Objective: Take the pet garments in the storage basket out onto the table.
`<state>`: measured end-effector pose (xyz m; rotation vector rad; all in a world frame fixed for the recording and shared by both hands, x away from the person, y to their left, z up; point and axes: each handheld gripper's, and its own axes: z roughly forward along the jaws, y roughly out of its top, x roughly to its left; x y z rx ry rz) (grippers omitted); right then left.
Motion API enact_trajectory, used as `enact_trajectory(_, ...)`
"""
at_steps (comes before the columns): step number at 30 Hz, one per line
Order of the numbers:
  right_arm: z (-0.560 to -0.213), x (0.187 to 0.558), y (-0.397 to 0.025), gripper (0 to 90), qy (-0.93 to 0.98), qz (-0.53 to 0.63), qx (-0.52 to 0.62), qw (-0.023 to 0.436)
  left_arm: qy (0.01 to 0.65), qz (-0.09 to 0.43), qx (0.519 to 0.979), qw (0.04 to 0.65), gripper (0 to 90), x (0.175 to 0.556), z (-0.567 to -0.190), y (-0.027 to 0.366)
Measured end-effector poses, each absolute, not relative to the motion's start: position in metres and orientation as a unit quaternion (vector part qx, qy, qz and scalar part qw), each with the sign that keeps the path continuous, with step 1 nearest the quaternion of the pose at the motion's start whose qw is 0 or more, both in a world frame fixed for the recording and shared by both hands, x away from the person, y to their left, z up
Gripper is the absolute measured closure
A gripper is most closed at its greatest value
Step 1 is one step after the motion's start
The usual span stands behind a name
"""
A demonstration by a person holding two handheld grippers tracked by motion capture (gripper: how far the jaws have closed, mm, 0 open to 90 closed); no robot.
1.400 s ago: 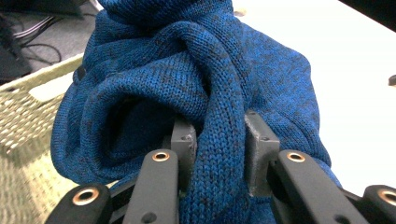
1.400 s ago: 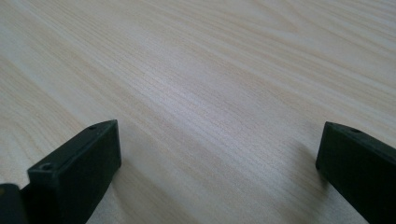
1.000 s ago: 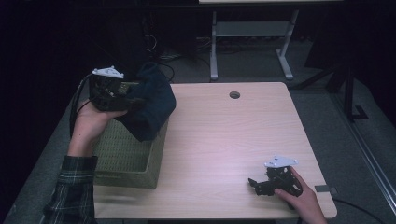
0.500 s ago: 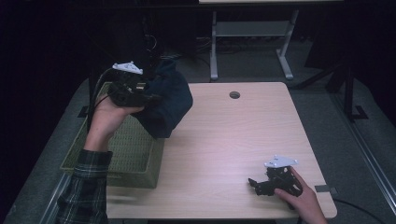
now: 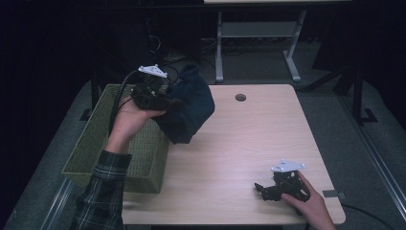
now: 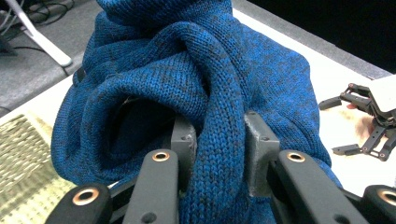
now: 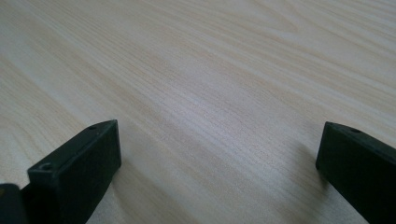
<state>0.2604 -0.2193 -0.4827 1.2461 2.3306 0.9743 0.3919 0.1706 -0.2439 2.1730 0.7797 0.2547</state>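
A: What do my left jaws hold?

B: In the left gripper view, the left gripper (image 6: 217,156) is clenched on a thick rolled fold of the blue knitted sweater (image 6: 196,88); the grey pads (image 6: 259,149) press it from both sides. The high view shows that gripper (image 5: 168,101) raised clear of the table, with the sweater (image 5: 187,109) hanging over the left edge of the tabletop, just beside the green woven basket (image 5: 91,148).

A: And my right?

B: The right gripper (image 5: 261,189) rests low on the table (image 5: 249,139) near its front right corner, well apart from the sweater. In the right gripper view its jaws stand wide apart, released, with bare pale wood grain (image 7: 210,93) between them.

A: Anything around or in the way?

B: The basket sits off the table's left side, below my left forearm in its plaid sleeve (image 5: 103,191). A round cable hole (image 5: 240,97) lies at the far edge. A metal stand (image 5: 258,38) occupies the dark floor behind.

A: What has changed?

B: Since half a second ago, the sweater has travelled rightward from above the basket toward the table; the right gripper has not moved.
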Motion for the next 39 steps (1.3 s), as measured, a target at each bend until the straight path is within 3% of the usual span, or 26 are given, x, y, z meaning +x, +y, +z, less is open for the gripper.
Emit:
enact_trajectory(22,-0.483,0.26,-0.219,0.0,0.816,0.342,0.437,0.162,0.291,0.059,0.875,0.382,69.5,0.41,-0.293,0.095)
enact_trajectory(39,-0.483,0.26,-0.219,0.0,0.816,0.34,0.438,0.16,0.301,0.02,0.89,0.341,69.1,0.426,-0.367,0.032)
